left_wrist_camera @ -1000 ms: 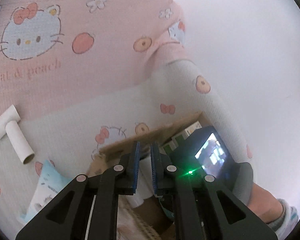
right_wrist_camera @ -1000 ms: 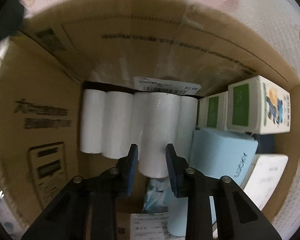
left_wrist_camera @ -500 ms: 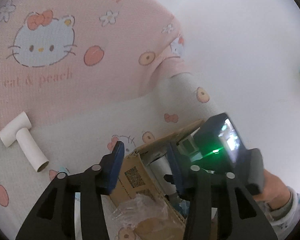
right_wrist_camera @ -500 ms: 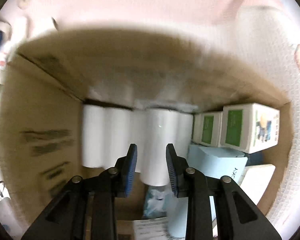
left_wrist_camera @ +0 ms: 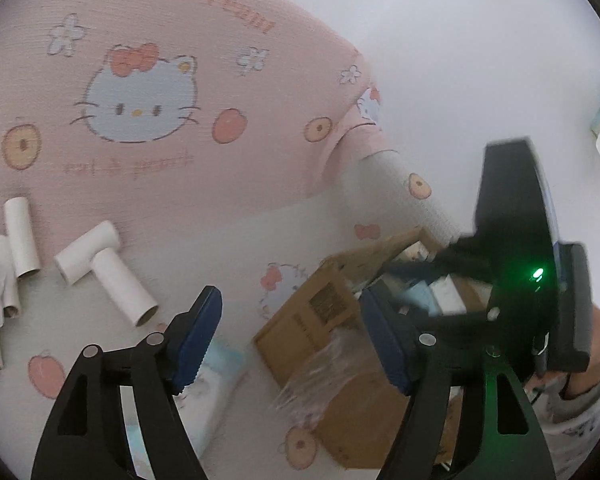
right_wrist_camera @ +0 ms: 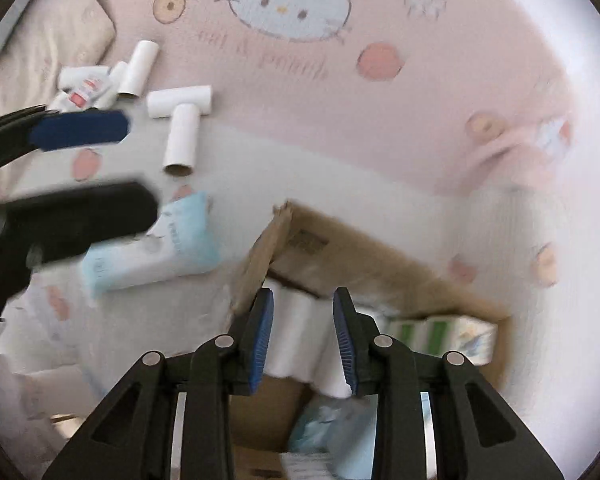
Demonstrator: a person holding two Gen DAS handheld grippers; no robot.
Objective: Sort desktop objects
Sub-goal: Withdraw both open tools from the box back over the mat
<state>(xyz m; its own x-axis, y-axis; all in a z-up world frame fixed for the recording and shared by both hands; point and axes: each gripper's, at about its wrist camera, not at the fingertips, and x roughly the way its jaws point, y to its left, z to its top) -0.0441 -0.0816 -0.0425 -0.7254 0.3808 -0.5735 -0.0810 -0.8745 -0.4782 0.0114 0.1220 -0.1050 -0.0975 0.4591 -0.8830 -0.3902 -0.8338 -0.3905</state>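
Landmark: the box (left_wrist_camera: 336, 312), open cardboard, sitting on a pink cartoon-cat blanket (left_wrist_camera: 204, 168).

Left gripper (left_wrist_camera: 292, 340): jaws opening, already wide, nothing pressed between the pads. Through the gap you see the box's near corner and some crinkled clear film (left_wrist_camera: 320, 372) on the box front. In the right wrist view its two fingers come in from the left edge, left of the box.

Right gripper (right_wrist_camera: 303, 338): jaws at their narrowest, small gap between the blue pads, nothing gripped. It sits over the box opening, pointing steeply down. White rolls (right_wrist_camera: 300, 328) stand in a row inside the box, behind the gap, not held.

Also in the box: green-and-white cartons (right_wrist_camera: 440, 334) to the right of the rolls, light blue packs at the bottom.

Outside the box, to its left: a light blue tissue pack (right_wrist_camera: 152, 248) just beside it; further left, well apart, two paper tubes (right_wrist_camera: 182, 120) touching in a T; beyond those, more tubes and a small red-labelled packet (right_wrist_camera: 84, 94) in a pile.

A person's hand (left_wrist_camera: 592, 356) holds the right gripper's body, right of the box.
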